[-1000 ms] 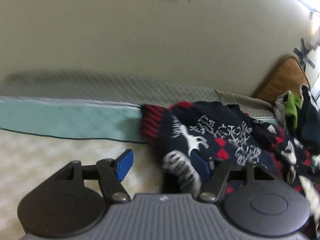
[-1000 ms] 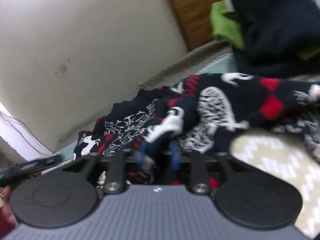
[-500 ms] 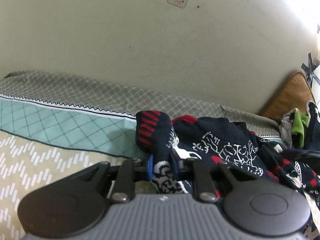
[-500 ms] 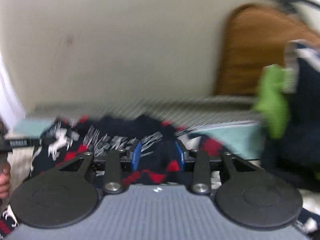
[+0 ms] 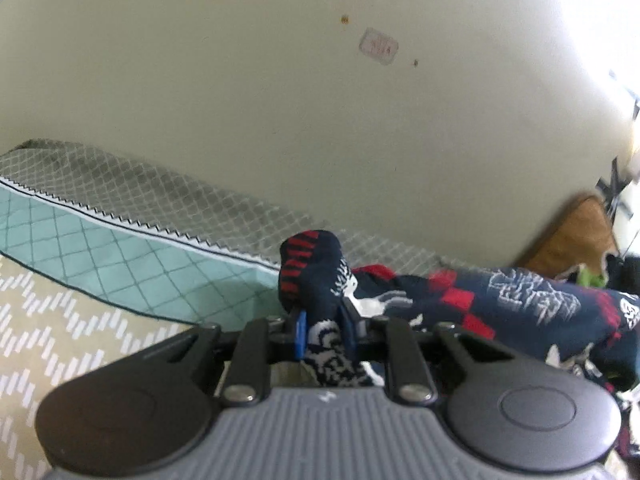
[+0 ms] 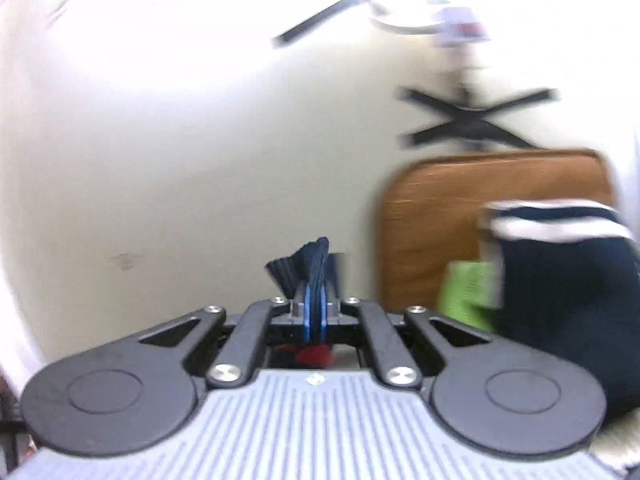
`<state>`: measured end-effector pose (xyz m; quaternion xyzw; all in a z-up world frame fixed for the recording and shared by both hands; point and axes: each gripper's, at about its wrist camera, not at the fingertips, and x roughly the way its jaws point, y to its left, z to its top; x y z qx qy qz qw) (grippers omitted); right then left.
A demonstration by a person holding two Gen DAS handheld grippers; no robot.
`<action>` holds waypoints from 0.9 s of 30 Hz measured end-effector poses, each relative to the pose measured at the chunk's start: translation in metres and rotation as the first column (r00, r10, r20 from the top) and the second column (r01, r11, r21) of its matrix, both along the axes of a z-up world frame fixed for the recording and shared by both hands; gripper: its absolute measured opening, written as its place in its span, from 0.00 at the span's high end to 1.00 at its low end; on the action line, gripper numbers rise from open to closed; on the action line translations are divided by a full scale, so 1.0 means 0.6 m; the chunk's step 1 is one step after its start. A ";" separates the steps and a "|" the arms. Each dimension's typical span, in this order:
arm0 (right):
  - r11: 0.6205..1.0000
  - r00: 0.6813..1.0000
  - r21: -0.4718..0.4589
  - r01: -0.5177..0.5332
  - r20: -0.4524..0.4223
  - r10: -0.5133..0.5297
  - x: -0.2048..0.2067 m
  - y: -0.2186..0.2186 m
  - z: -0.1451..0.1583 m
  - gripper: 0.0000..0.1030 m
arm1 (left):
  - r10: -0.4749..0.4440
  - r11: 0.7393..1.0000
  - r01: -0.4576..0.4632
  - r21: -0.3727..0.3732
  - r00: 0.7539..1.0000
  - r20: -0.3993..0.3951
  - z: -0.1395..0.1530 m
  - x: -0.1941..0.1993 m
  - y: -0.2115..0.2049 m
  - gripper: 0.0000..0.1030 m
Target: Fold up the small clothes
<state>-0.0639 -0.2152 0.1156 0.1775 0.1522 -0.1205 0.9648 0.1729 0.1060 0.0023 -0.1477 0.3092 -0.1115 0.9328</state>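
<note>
No container shows in either view; the clothes lie loose on a bed. The left gripper (image 5: 323, 330) has its blue pads (image 5: 300, 334) pinched on the edge of a knitted garment (image 5: 500, 304), a navy piece patterned with red blocks and stripes and white figures, one of which looks like a reindeer. One end of it bunches into a rounded hump just above the left fingers, and the rest stretches off to the right, sagging over the bedspread (image 5: 56, 320). That spread is quilted in bands: beige with short white dashes nearest the camera, then pale teal with a diamond grid, then grey lattice along the plain cream wall (image 5: 240, 100). A small pale sticker (image 5: 379, 46) sits on the wall, its writing too blurred to read. In the right wrist view the right gripper (image 6: 316, 312) is closed tight on a thin ribbed fold of the navy knit, which fans out above the pads, with a scrap of red visible below them. To its right stands a rounded brown wooden headboard (image 6: 432, 220), and in front of that a heap of other clothes (image 6: 560, 288), dark navy with a white band and a bright green piece. A black cross of tape (image 6: 476, 118) marks the wall above, heavily blurred.
</note>
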 end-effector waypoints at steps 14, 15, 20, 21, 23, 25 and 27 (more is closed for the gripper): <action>0.957 0.971 0.279 0.075 -0.241 -0.006 0.014 -0.105 -0.133 0.76 | -0.037 0.991 0.046 0.127 0.997 -0.071 0.010 -0.016 -0.035 0.57; 0.964 0.971 0.258 0.064 -0.241 0.000 0.020 -0.104 -0.130 0.86 | -0.052 0.981 0.065 0.181 0.996 -0.078 0.007 -0.017 -0.048 0.70; 0.981 0.974 0.105 0.166 -0.176 -0.145 0.037 -0.107 -0.094 0.94 | -0.066 0.937 0.085 0.338 0.996 -0.066 -0.003 -0.016 -0.077 0.82; 0.976 0.971 0.098 0.192 -0.162 -0.174 0.044 -0.114 -0.087 0.94 | -0.068 0.941 0.086 0.328 0.995 -0.066 -0.002 -0.017 -0.076 0.75; 0.973 0.965 0.054 0.225 -0.153 -0.215 0.058 -0.115 -0.077 0.94 | -0.076 0.942 0.092 0.324 0.995 -0.061 -0.003 -0.019 -0.075 0.66; 0.979 0.965 0.032 0.201 -0.176 -0.192 0.069 -0.114 -0.073 0.93 | -0.073 0.931 0.088 0.355 0.996 -0.056 -0.007 -0.022 -0.081 0.64; 0.986 0.960 -0.002 0.169 -0.225 -0.165 0.082 -0.100 -0.078 0.93 | -0.071 0.925 0.089 0.370 0.996 -0.063 -0.015 -0.019 -0.089 0.65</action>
